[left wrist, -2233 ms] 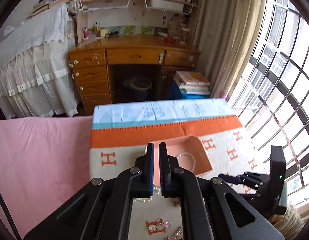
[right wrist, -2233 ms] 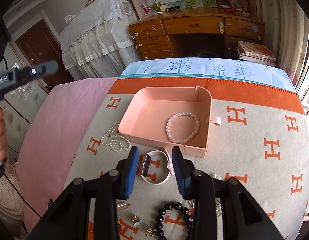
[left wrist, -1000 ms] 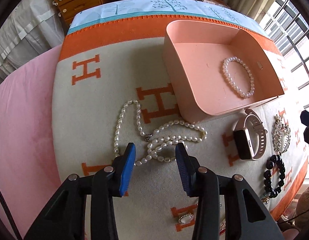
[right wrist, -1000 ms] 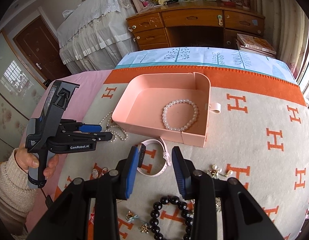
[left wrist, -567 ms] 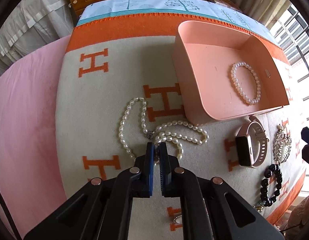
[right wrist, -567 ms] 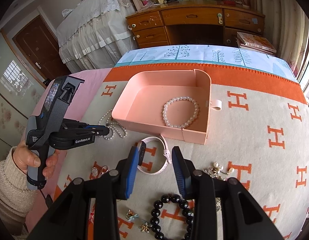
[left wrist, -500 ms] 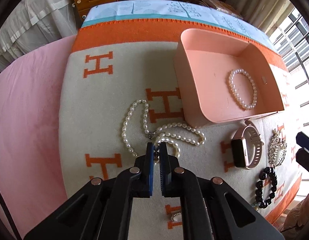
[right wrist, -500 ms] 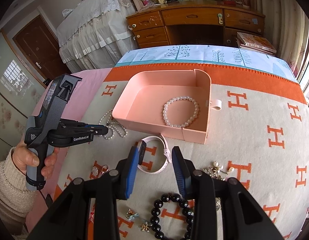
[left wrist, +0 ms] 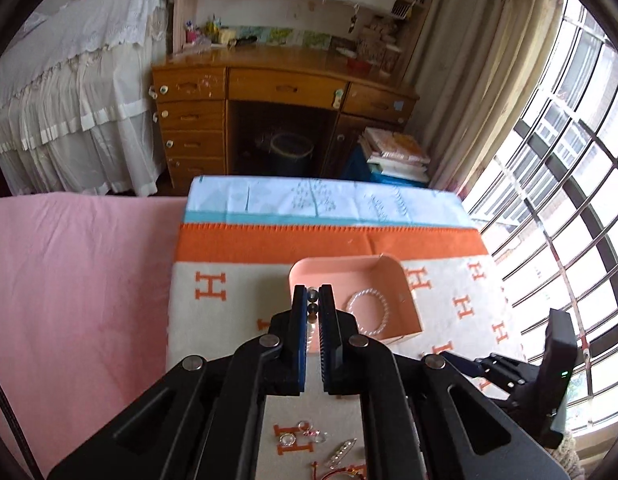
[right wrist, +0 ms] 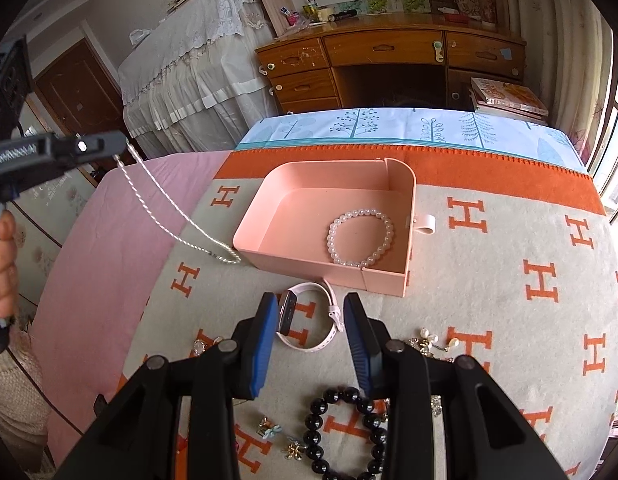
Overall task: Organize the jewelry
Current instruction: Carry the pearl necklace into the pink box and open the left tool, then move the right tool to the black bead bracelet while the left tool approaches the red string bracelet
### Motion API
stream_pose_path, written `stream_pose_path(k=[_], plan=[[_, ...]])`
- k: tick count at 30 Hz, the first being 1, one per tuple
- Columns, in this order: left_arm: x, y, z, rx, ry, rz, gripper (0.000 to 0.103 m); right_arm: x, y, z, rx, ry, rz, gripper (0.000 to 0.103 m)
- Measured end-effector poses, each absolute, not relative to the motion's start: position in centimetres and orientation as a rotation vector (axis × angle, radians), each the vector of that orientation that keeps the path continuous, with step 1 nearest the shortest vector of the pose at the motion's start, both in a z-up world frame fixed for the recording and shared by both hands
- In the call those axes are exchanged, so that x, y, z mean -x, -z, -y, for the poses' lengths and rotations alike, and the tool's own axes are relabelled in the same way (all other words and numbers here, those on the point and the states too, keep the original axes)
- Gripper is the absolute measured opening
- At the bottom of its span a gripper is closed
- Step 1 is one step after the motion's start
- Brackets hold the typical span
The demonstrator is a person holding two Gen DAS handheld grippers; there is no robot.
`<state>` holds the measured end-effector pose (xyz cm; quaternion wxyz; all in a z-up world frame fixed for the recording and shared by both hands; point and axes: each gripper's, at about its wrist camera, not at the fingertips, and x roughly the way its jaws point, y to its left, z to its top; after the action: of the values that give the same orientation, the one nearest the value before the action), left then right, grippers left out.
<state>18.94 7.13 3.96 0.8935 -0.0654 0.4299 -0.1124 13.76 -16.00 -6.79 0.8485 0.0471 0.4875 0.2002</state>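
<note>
My left gripper is shut on the pearl necklace. In the right wrist view it is raised at the far left, and the necklace hangs from it in a long strand down to the blanket beside the pink tray. A pearl bracelet lies inside the tray, also seen in the left wrist view. My right gripper is open, low over a pink watch in front of the tray.
An orange-and-cream blanket covers the bed. A black bead bracelet, earrings and small charms lie near the front edge. More small pieces lie under the left gripper. A wooden desk stands behind.
My left gripper shut on the pearl necklace on the blanket and has lifted it up and to the left, so the strand now hangs taut. The right gripper has stayed put.
</note>
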Motion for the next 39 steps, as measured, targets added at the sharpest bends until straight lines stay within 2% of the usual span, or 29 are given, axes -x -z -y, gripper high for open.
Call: stream_pose_path(k=[5,10,14,22,24,26,27,28,29,39], plan=[[-18.4,-9.1,-4.4,0.125,0.277,-0.792,0.003,-14.1,6.1,16.8,-0.123,-0.404,-1.012,0.035],[-18.8,-10.0,-1.2,0.073,0.297,-0.764,0.003,-14.5,5.0,17.5,-0.137,-0.395,-0.982,0.035],[-20.3,-7.8,0.4,0.035,0.265,-0.78,0.003,-14.7,4.9,17.8,-0.142,-0.399,-0.969,0.035],[-23.2,0.7,2.5,-0.051,0.233,-0.905,0.004,-14.9,6.3,19.3,-0.171,-0.385,-0.995,0.035],[-23.2,2.9,3.3,-0.124,0.203,-0.932,0.015,-14.9,6.6,19.6,-0.181,-0.378,-1.002,0.035],[-22.8,4.4,3.8,-0.163,0.179,-0.944,0.043,-14.8,6.8,20.0,-0.191,-0.369,-1.008,0.035],[-22.4,4.9,3.9,-0.167,0.174,-0.943,0.052,-14.7,6.9,20.1,-0.195,-0.366,-1.009,0.035],[-22.0,5.1,3.8,-0.163,0.169,-0.933,0.066,-14.6,7.0,20.2,-0.196,-0.363,-1.01,0.035],[-21.5,5.2,3.7,-0.156,0.164,-0.915,0.072,-14.4,7.0,20.2,-0.196,-0.36,-1.01,0.035],[-16.3,3.7,1.2,-0.051,0.176,-0.771,0.075,-10.8,5.3,20.5,-0.164,-0.287,-0.897,0.035]])
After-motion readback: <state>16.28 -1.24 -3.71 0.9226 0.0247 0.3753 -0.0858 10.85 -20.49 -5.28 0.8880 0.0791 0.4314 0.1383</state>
